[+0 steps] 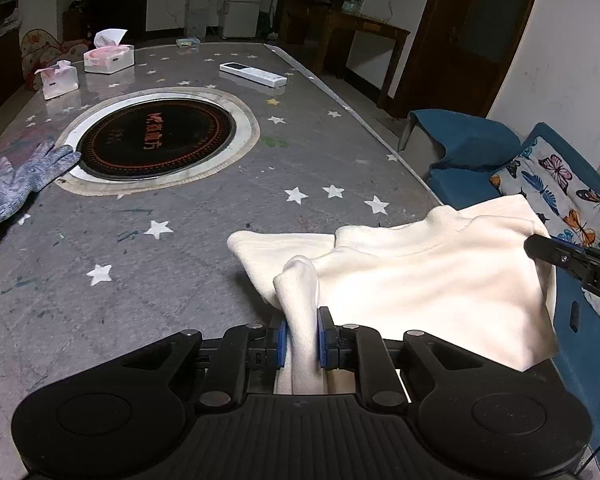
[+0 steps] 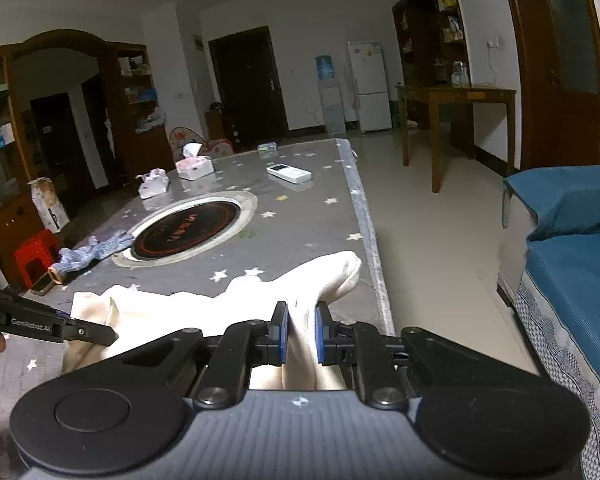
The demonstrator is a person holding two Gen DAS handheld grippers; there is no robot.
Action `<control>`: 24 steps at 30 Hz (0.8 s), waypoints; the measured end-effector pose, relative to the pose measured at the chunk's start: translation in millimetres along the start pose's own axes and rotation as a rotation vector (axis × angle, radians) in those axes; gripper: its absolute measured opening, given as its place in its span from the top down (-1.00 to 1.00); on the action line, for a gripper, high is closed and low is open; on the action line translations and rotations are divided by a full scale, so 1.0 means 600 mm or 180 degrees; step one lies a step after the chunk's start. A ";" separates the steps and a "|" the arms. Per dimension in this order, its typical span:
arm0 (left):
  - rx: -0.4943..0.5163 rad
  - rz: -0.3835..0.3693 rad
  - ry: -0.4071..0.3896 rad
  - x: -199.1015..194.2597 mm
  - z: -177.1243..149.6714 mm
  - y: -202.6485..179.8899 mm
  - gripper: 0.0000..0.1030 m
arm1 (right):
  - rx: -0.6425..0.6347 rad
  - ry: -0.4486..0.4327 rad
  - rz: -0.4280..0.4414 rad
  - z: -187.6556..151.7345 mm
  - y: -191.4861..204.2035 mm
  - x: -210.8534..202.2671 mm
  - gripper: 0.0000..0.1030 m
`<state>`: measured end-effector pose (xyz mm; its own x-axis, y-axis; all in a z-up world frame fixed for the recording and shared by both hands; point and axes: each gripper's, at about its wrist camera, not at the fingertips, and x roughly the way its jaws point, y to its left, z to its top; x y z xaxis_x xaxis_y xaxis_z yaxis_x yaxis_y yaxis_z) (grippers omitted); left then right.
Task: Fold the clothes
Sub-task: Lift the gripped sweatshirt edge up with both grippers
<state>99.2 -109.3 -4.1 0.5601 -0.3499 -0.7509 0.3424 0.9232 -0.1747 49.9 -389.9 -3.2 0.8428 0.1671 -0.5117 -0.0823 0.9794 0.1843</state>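
A cream-white garment (image 1: 420, 280) lies at the near right corner of the grey star-patterned table (image 1: 180, 240), partly hanging over the edge. My left gripper (image 1: 302, 332) is shut on a bunched fold of it between its blue pads. In the right wrist view the same garment (image 2: 172, 312) spreads across the table's near end, and my right gripper (image 2: 301, 330) is shut on another fold of it. The right gripper's black finger (image 1: 556, 256) reaches the cloth's far right edge in the left view. The left gripper's finger (image 2: 80, 332) touches the cloth's left edge in the right view.
A round black hotplate (image 1: 156, 140) is set into the table's middle. A blue knit glove (image 1: 16, 184) lies at its left. Two tissue boxes (image 1: 108, 56), a white remote (image 1: 252, 74) sit farther back. A blue sofa (image 2: 572, 248) stands to the right beyond tiled floor.
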 end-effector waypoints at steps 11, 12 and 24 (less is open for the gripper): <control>0.0055 0.0014 0.0086 0.026 0.002 -0.008 0.68 | 0.0057 0.0114 -0.0115 -0.015 -0.023 0.030 0.77; 0.0058 0.0013 0.0093 0.028 0.003 -0.008 0.68 | 0.0052 0.0120 -0.0127 -0.015 -0.024 0.031 0.77; 0.0202 0.0050 -0.0006 0.015 0.010 -0.031 0.68 | 0.0025 0.0072 -0.0150 -0.007 -0.029 0.027 0.77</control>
<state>102.2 -130.8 -3.9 0.5672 -0.3357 -0.7521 0.3806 0.9166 -0.1221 62.4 -403.5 -18.4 0.8333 0.1234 -0.5388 -0.0385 0.9854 0.1661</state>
